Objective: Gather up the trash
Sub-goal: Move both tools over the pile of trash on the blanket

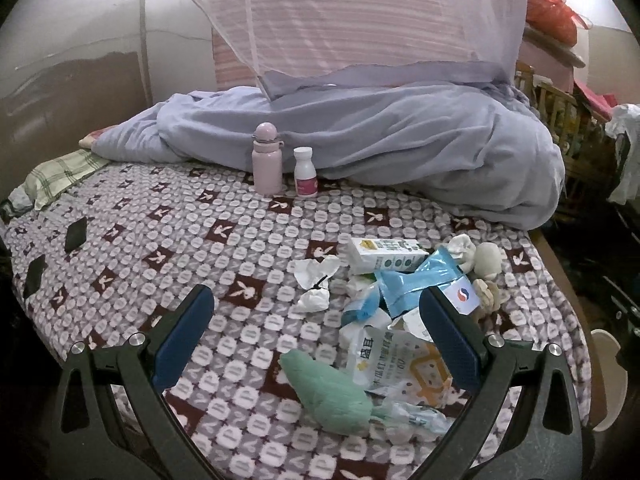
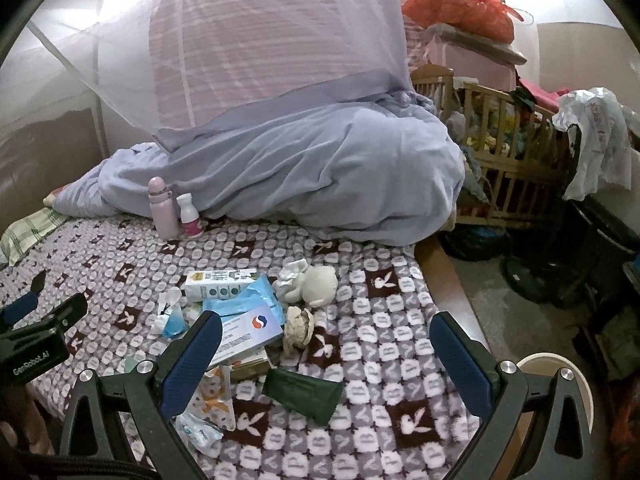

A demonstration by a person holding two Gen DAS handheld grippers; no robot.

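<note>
Both grippers hang over a bed spread with a rabbit-print blanket point(image 1: 168, 236), and the trash pile on it serves as the landmark. The left gripper point(image 1: 316, 332) is spread wide with nothing between its blue pads, the nearest edge of the pile lying between them: a crumpled green wrapper point(image 1: 336, 396) closest to the camera, a white printed packet point(image 1: 396, 364) just beyond it. The right gripper point(image 2: 326, 352) is also wide and empty; a dark green pouch point(image 2: 304, 394) at the pile's near right edge lies between its fingers, and its left finger point(image 2: 188, 364) overlaps a white card with a red and blue logo point(image 2: 252, 330). Deeper in the pile sit a torn blue wrapper point(image 1: 416, 280), crumpled white tissue point(image 1: 316, 280) on its left side, a white and green carton point(image 1: 384, 256) at the far edge, and a pale balled wad point(image 2: 320, 284) to the right. Well beyond the pile stand a pink bottle point(image 1: 266, 160) and a small white bottle point(image 1: 305, 172), side by side against a heaped lilac quilt point(image 1: 380, 152). A pale round bin rim point(image 2: 560, 364) shows off the bed's right edge, near the right gripper.
</note>
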